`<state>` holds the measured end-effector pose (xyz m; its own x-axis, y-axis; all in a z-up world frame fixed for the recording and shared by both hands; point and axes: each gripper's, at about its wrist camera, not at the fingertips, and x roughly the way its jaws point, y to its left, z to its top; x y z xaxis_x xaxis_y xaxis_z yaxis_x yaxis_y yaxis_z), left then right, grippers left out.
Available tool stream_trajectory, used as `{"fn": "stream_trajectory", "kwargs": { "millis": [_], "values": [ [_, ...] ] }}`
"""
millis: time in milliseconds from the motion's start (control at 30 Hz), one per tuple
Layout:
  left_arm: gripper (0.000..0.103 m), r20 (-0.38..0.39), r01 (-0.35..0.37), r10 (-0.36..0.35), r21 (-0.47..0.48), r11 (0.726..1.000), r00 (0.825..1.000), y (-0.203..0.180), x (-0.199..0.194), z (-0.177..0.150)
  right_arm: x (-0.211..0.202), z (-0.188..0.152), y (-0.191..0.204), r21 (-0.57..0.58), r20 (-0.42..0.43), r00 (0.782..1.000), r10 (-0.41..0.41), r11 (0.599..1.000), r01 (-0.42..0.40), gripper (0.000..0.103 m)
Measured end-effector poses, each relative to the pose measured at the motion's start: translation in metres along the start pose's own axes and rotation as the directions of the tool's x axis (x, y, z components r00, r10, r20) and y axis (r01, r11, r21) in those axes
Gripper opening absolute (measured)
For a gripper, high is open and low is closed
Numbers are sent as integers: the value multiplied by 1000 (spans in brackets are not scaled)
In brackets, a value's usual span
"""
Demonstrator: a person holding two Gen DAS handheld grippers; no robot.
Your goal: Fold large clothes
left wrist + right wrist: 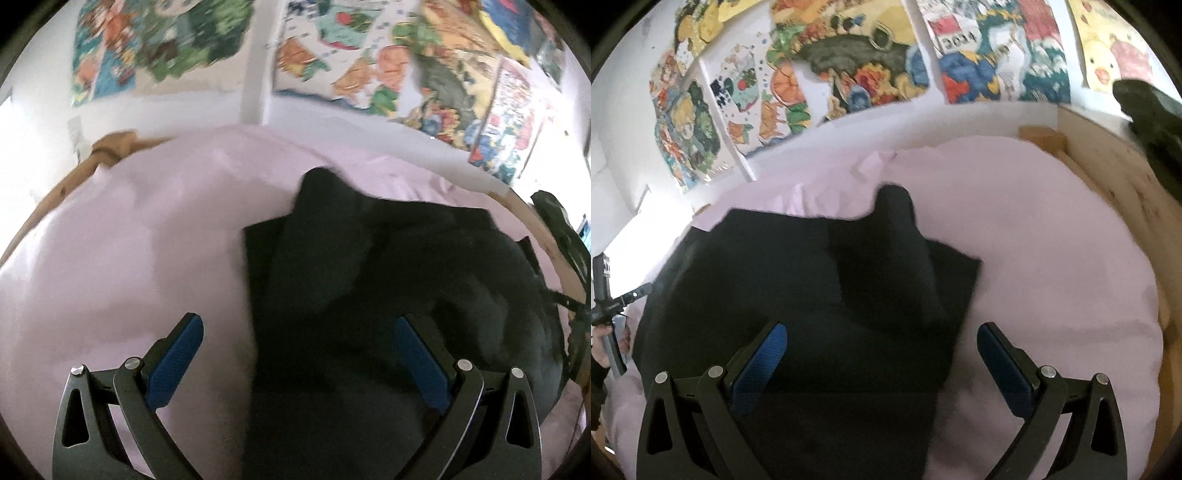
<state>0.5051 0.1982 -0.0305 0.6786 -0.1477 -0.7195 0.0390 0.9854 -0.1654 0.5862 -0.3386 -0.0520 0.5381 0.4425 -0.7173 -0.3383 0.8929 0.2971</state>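
- While both grippers are hovering above the bed, the dark garment [369,295] is lying partly folded on the pink sheet [129,240].
- Seen from the left wrist, the left gripper [299,325] is holding its blue pads [177,362] wide apart, gripping nothing; the garment's left edge is running between them, with the left pad over bare sheet and the right pad over cloth.
- Seen from the right wrist, the right gripper [882,332] is also standing spread, empty, with the garment [812,288] lying under its left pad [761,365] and sheet [1052,240] showing under the right one.
- A narrower folded part is lying on top of the garment, reaching toward the far side of the bed and ending in a rounded tip.
- A wooden bed frame [1108,177] is edging the sheet on the right, and another stretch [66,184] is showing at the far left.
- Colourful posters [849,66] are hanging on the white wall beyond the bed.
- At the left edge of the right view, the other hand [609,343] is gripping a dark handle.
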Motion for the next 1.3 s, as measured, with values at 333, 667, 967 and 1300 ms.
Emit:
{"fn": "stream_trajectory", "kwargs": {
  "millis": [333, 667, 967, 1300],
  "values": [
    [102, -96, 142, -148, -67, 988, 984, 26, 16, -1, 13, -15, -28, 96, -40, 981, 191, 978, -187, 103],
    [102, -172, 320, -338, -123, 939, 925, 37, 36, 3, 40, -29, -39, 130, -107, 935, 339, 937, -325, 103],
    [102, -248, 430, -451, -135, 893, 857, 27, 55, 7, 55, -23, -38, 170, -146, 901, 409, 907, -385, 103],
    [102, -280, 449, -466, -126, 884, 839, 25, 67, 1, 71, -27, -33, 183, -186, 848, 496, 866, -466, 103]
  ]
}}
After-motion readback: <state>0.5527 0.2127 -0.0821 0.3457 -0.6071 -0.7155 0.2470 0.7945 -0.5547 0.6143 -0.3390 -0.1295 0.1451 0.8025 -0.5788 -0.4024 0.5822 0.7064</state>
